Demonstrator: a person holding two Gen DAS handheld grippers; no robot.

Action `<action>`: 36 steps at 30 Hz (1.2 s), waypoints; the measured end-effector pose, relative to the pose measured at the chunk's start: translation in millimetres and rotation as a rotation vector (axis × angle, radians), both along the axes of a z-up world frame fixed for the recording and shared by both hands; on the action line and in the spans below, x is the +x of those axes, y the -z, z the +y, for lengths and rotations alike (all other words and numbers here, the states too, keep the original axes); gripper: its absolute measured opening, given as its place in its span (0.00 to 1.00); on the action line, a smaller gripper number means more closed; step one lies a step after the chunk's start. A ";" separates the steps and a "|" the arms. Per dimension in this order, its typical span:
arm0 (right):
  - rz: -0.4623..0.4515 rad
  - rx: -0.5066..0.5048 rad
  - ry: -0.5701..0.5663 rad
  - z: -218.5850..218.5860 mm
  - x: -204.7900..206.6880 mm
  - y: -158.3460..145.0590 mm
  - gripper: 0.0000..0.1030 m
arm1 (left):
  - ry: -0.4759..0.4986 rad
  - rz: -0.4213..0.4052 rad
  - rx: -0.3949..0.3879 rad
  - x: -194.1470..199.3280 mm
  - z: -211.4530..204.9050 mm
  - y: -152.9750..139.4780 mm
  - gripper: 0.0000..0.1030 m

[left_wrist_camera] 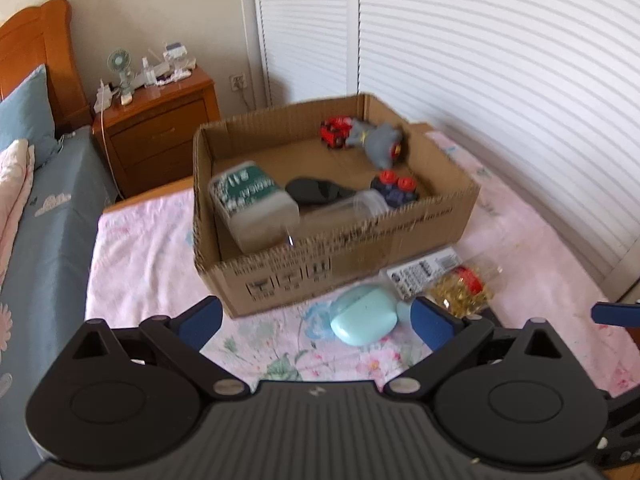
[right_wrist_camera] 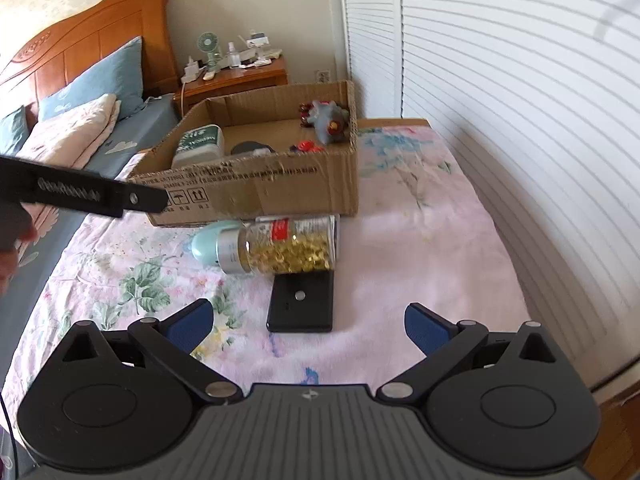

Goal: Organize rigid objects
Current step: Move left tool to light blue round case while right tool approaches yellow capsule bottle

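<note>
An open cardboard box (left_wrist_camera: pixel 360 248) stands on the floral bedspread. In it lie a tilted green-and-white bottle (left_wrist_camera: pixel 252 204), a black object (left_wrist_camera: pixel 316 192), a blue-and-red toy (left_wrist_camera: pixel 396 190), a red toy car (left_wrist_camera: pixel 334 132) and a grey toy (left_wrist_camera: pixel 380 142). My left gripper (left_wrist_camera: pixel 316 320) is open just before the box. A mint case (left_wrist_camera: pixel 362 318) lies beyond its fingertips, untouched. Further right is a jar of gold capsules (right_wrist_camera: pixel 288 250), lying on its side. My right gripper (right_wrist_camera: pixel 308 326) is open above a flat black device (right_wrist_camera: pixel 301 304), holding nothing.
A printed packet (left_wrist_camera: pixel 420 276) lies behind the jar against the box. White louvred doors (right_wrist_camera: pixel 520 120) run along the right. A wooden nightstand (left_wrist_camera: pixel 160 120) with small items stands behind the box. Pillows and a blue sheet (left_wrist_camera: pixel 44 220) lie left. A hand (right_wrist_camera: pixel 12 240) holds the left gripper.
</note>
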State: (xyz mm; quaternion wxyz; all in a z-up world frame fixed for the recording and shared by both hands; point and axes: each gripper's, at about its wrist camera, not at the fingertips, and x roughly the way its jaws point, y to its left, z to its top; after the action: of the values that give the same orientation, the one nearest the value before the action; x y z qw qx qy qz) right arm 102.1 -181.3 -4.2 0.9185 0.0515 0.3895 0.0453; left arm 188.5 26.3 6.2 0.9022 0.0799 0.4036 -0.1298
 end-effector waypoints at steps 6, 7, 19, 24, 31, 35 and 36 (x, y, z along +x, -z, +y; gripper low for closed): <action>0.001 -0.017 0.003 1.8 -1.0 10.1 1.00 | -0.061 0.026 -0.031 16.5 -9.2 24.9 0.97; 0.003 -0.017 0.003 2.0 -0.2 11.4 1.00 | -0.075 0.027 -0.038 20.0 -10.5 28.1 0.97; 0.013 -0.003 0.015 -7.6 12.0 18.0 1.00 | -0.216 0.099 -0.086 51.3 -24.5 56.4 0.97; 0.020 -0.002 0.010 -7.8 15.1 20.2 1.00 | -0.255 0.131 -0.076 57.7 -27.9 68.0 0.97; 0.021 -0.017 -0.010 -4.2 16.1 20.0 1.00 | -0.234 0.149 -0.072 51.6 -23.7 73.4 0.98; 0.027 -0.044 -0.030 -0.8 18.6 23.5 1.00 | -0.217 0.150 -0.055 45.7 -15.0 73.6 0.98; 0.030 -0.052 -0.035 0.0 18.9 24.5 1.00 | -0.211 0.149 -0.050 44.0 -12.5 73.6 0.98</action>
State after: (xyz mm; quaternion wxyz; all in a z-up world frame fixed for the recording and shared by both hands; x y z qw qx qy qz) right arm 121.1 -181.4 -28.7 0.9127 0.0215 0.4050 0.0503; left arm 232.6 13.8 -67.4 0.8801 0.0045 0.4721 -0.0500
